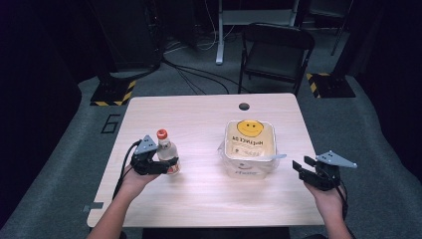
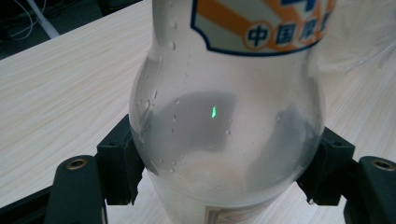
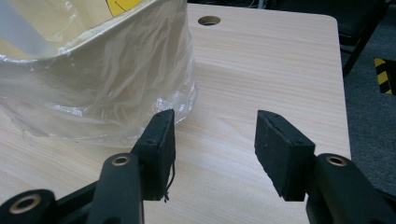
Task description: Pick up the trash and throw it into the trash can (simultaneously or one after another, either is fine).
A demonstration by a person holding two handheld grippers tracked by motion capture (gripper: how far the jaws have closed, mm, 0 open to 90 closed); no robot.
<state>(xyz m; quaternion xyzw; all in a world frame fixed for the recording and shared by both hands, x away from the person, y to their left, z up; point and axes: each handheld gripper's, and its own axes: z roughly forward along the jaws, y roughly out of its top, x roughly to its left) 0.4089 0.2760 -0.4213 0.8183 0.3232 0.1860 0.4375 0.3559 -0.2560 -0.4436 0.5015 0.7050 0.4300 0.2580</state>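
Observation:
A clear plastic bottle (image 1: pixel 166 152) with an orange cap and an orange-and-blue label stands upright at the table's left. My left gripper (image 1: pixel 158 167) is shut on its lower body, and in the left gripper view both pads press the bottle (image 2: pixel 226 116) from either side. A white bin (image 1: pixel 249 147) lined with a plastic bag, a yellow smiley printed on it, sits at the centre right. My right gripper (image 1: pixel 304 167) hovers open just right of the bin. In the right gripper view nothing lies between its jaws (image 3: pixel 215 149), with the bin's bagged wall (image 3: pixel 98 88) to the left.
The wooden table (image 1: pixel 209 194) has a round cable hole (image 1: pixel 244 106) near its far edge. A black folding chair (image 1: pixel 276 50) stands beyond the table, with cables and hazard-striped stand bases on the grey floor.

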